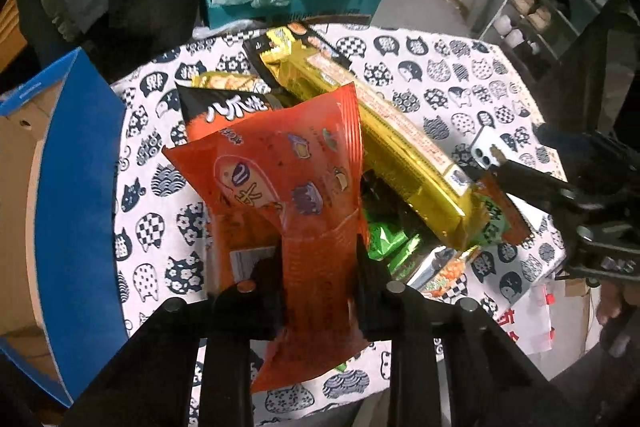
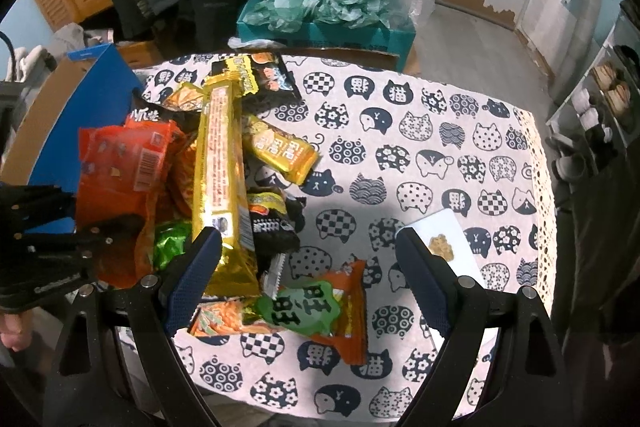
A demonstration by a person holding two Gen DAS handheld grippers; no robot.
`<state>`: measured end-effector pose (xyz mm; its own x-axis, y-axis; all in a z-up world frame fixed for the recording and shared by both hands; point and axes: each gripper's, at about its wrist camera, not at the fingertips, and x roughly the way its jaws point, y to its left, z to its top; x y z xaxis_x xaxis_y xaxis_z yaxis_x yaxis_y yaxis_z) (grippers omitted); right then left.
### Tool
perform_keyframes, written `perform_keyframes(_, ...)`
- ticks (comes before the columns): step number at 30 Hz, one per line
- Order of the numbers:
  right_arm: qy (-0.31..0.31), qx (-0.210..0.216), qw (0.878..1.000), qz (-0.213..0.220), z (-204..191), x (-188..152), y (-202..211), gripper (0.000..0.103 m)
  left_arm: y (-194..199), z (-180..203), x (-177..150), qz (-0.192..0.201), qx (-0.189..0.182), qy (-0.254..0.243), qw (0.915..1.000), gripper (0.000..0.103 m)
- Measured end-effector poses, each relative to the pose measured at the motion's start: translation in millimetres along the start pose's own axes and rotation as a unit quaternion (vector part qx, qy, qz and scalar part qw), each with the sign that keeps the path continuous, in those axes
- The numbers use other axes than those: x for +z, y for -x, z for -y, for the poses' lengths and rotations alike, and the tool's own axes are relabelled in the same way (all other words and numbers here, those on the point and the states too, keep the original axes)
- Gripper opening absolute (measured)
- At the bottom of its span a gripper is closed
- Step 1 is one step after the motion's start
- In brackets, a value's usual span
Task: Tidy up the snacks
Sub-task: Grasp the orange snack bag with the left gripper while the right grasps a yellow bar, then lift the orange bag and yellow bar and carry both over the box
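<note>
My left gripper (image 1: pixel 318 267) is shut on an orange-red snack packet (image 1: pixel 280 171) and holds it tilted above the snack pile. The same packet shows in the right wrist view (image 2: pixel 120 167). A long gold snack box (image 1: pixel 392 143) lies across the pile, also seen from the right (image 2: pixel 218 163). My right gripper (image 2: pixel 308 267) is open and empty, its fingers either side of an orange packet with a green label (image 2: pixel 320 303). It also shows in the left wrist view (image 1: pixel 500 167). A small gold packet (image 2: pixel 280 151) and a green wrapper (image 2: pixel 172 243) lie in the pile.
A blue cardboard box (image 1: pixel 84 187) stands open at the left of the cat-print tablecloth (image 2: pixel 440 147). A white card (image 2: pixel 444 239) lies at the right. A teal box of crumpled bags (image 2: pixel 324 15) stands beyond the table's far edge.
</note>
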<state>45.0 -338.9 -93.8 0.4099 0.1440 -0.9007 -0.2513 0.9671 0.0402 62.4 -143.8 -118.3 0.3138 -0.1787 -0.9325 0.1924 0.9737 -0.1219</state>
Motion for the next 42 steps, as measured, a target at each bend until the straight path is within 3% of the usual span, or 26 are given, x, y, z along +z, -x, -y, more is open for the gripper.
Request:
perform_keyframes(11,0.04,0.031,0.999,-0.022,-35,36,-28,0.087,42,-32,-4,0.051,-0.005,-0.011,0.9986,0.027)
perform_keyframes(19,0.052,0.033,0.996,-0.064,-55,47,-74,0.086,49,-73,-10,0.057,-0.014,0.014,0.9982,0.027)
perform_keyframes(22,0.067,0.03,0.994,-0.077,-64,48,-88,0.07,50,-85,-9,0.058,-0.011,0.023,0.998,0.027)
perform_keyframes(27,0.067,0.032,0.994,-0.083,-69,49,-99,0.034,56,-102,-10,0.066,-0.005,0.03,0.9974,0.027)
perform_keyframes(31,0.057,0.033,0.995,-0.072,-69,51,-89,0.032,64,-109,-13,0.075,0.001,0.028,0.9968,0.027)
perform_keyframes(32,0.054,0.035,0.996,-0.065,-68,52,-84,0.028,65,-110,-14,0.077,0.003,0.027,0.9967,0.027)
perform_keyframes(37,0.036,0.044,0.997,-0.043,-65,56,-64,0.028,76,-119,-17,0.085,0.002,0.032,0.9959,0.027)
perform_keyframes(42,0.029,0.045,0.997,-0.047,-67,56,-62,0.028,82,-125,-20,0.089,0.003,0.037,0.9953,0.027)
